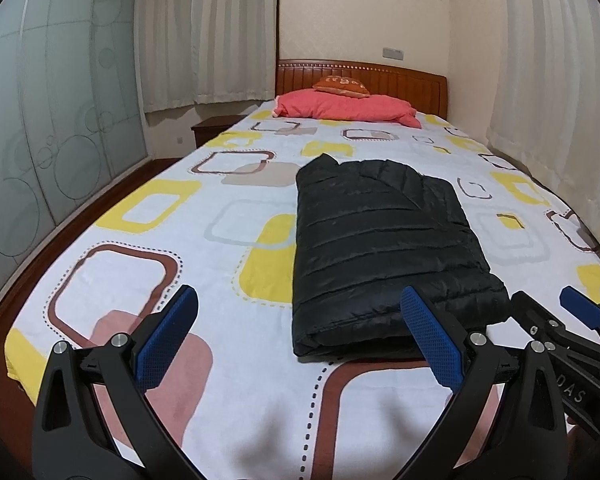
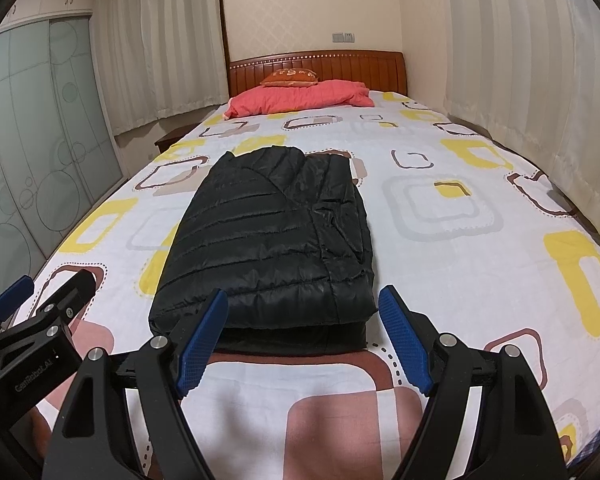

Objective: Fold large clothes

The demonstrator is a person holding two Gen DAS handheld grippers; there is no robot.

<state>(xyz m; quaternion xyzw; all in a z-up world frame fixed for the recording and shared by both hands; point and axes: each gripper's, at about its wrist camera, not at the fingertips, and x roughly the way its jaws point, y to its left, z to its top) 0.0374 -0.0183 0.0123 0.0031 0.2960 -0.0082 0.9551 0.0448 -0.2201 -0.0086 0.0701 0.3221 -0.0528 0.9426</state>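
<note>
A black quilted puffer jacket (image 1: 380,248) (image 2: 268,240) lies folded into a thick rectangle on the patterned bedsheet (image 1: 148,248) (image 2: 440,272), its folded edge facing me. My left gripper (image 1: 299,294) stands open just short of the jacket's near edge, to its left side, with nothing between its blue pads (image 1: 168,340). It shows again at the left edge of the right wrist view (image 2: 54,280). My right gripper (image 2: 303,294) is open too and faces the jacket's near edge, pads (image 2: 404,340) apart from the fabric. It also appears at the right edge of the left wrist view (image 1: 546,296).
A pink quilt (image 1: 344,106) (image 2: 300,96) and an orange cushion (image 1: 342,85) lie by the wooden headboard (image 1: 400,80). Curtains (image 1: 552,80) hang along the right side; frosted wardrobe doors (image 1: 52,128) and a nightstand (image 1: 212,128) stand left of the bed.
</note>
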